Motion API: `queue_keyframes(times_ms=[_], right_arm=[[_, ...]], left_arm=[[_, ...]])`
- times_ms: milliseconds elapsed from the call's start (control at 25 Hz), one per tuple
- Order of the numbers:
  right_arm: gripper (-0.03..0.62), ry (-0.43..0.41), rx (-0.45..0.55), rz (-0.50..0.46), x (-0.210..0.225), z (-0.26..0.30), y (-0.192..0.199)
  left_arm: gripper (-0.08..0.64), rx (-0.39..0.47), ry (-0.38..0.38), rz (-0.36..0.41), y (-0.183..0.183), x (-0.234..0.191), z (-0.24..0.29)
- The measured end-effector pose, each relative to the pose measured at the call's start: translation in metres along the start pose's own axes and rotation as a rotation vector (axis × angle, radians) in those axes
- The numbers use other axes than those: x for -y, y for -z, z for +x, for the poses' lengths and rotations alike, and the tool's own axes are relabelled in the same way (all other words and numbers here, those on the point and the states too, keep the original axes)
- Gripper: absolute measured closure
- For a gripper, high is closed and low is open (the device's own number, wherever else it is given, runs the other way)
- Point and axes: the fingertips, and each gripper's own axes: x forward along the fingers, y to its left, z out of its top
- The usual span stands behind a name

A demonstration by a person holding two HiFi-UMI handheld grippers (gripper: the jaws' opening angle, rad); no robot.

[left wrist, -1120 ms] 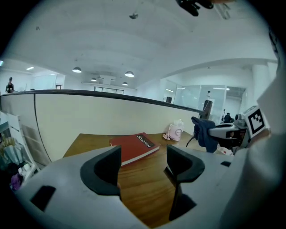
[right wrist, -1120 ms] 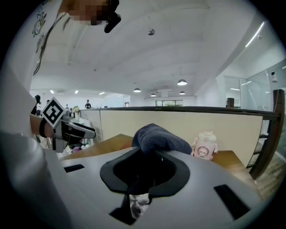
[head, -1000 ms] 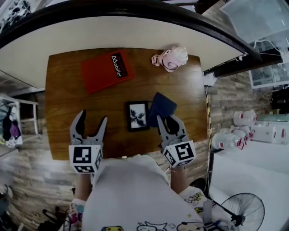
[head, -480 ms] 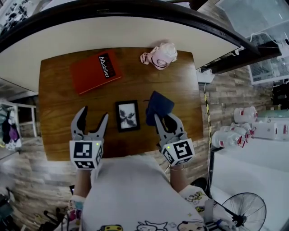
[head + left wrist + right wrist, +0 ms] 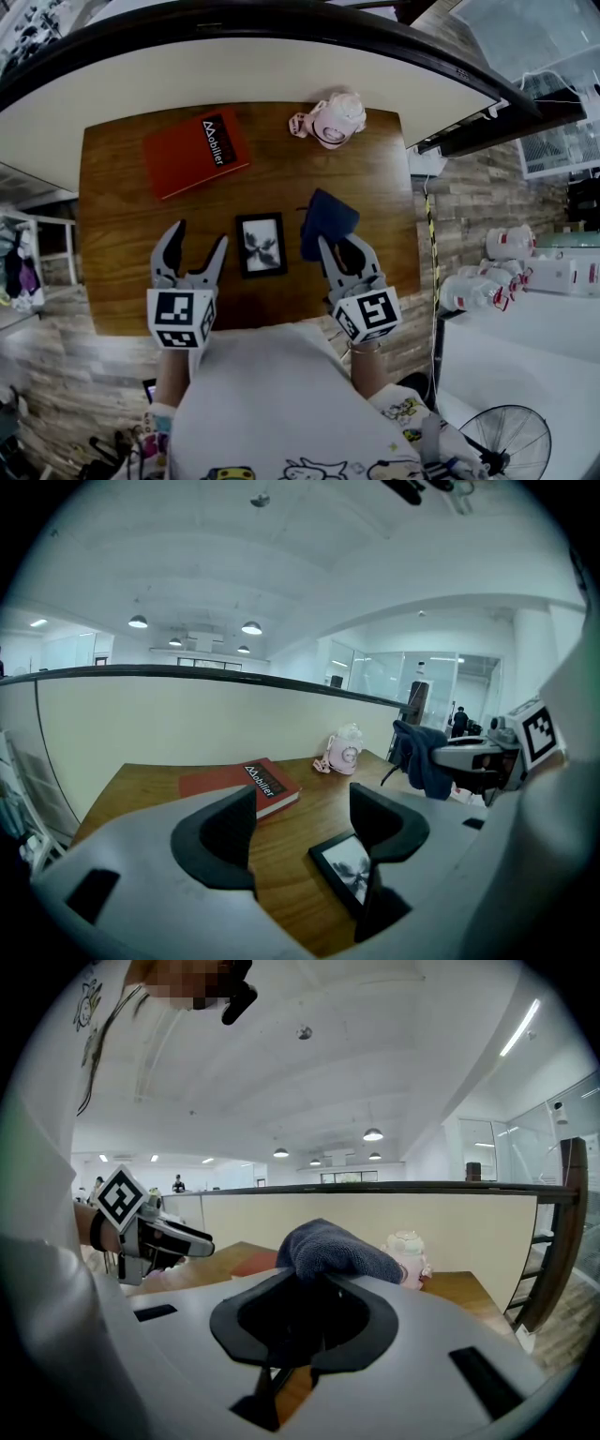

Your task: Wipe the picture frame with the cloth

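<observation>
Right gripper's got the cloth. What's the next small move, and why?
Probably shift the right gripper left and lower it until the dark blue cloth meets the small black picture frame. The gripper is shut on the cloth, held above the wooden table beside the frame's right edge, not touching it; the frame lies flat. The left gripper is open and empty.
</observation>
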Motion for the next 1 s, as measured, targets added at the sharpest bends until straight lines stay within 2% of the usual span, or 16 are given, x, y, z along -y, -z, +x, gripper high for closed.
queue_keyframes(times_ms=[800, 1000], right_arm=[[0.546, -0.008, -0.067, 0.033, -0.002, 0.007, 0.026], [0.546, -0.013, -0.081, 0.047, -0.002, 0.012, 0.035]], left_arm=[[0.270, -0.098, 0.093, 0.007, 0.037, 0.020, 0.024], [0.308, -0.118, 0.113, -0.004, 0.050, 0.026, 0.030]])
